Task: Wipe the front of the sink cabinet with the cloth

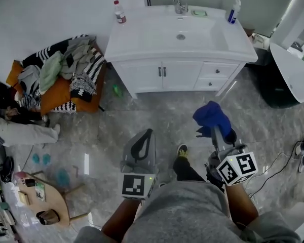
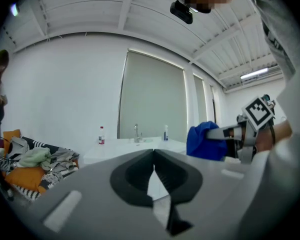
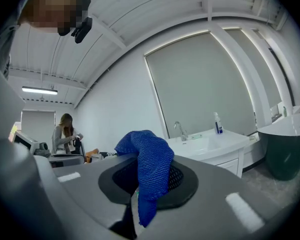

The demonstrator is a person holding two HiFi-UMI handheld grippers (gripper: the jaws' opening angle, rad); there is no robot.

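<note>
The white sink cabinet (image 1: 178, 74) stands against the far wall, its doors and drawers facing me across a stretch of tiled floor. A blue cloth (image 1: 211, 116) is bunched in my right gripper (image 1: 215, 128), whose jaws are shut on it; in the right gripper view the blue cloth (image 3: 149, 170) drapes over the jaws with the cabinet (image 3: 225, 154) behind. My left gripper (image 1: 142, 145) hangs lower left of the cloth, shut and holding nothing. In the left gripper view the left gripper (image 2: 153, 171) shows its jaws pressed together, with the cloth (image 2: 205, 141) at right.
A red-capped bottle (image 1: 120, 11), a faucet (image 1: 178, 1) and a blue spray bottle (image 1: 233, 10) stand on the counter. A clothes-heaped orange seat (image 1: 61, 80) lies left of the cabinet, a bathtub (image 1: 294, 70) right. A person (image 3: 65, 133) stands far left.
</note>
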